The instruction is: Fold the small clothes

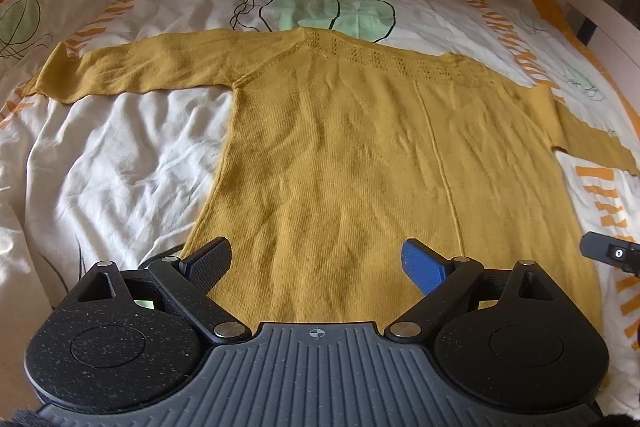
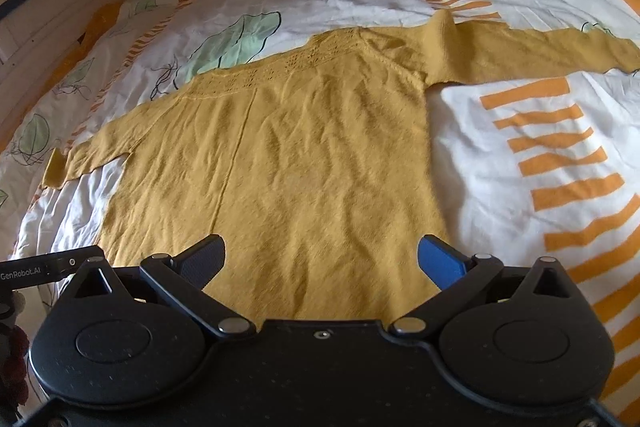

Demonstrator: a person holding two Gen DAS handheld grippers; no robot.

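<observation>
Sweater (image 1: 360, 155): mustard-yellow knit, spread flat on the bed with its neckline toward 12 o'clock and hem toward 6 o'clock, under both cameras.
Left sleeve (image 1: 132, 71): stretched straight out toward 9 o'clock in the left wrist view, lying flat on the cover.
Right sleeve (image 2: 520, 51): reaching toward 2 o'clock in the right wrist view, with a small ridge of cloth near the shoulder.
Surface: body shows light wrinkles and one lengthwise seam line; nothing is folded over yet.
Left gripper (image 1: 316, 263): jaws spread wide, holding nothing, poised over the hem at 6 o'clock.
Right gripper (image 2: 320, 259): jaws likewise wide apart and empty, above the hem beside its partner.
Duvet cover (image 1: 120, 163): white with green leaves and orange stripes, rumpled around the sweater.
Step in hand: by my reading, the garment is laid out and the first fold has not begun.
Next move: probably each claw must travel out to a sleeve or side edge, pinch only the knit and not the cover beneath, then carry it inward across the body.
</observation>
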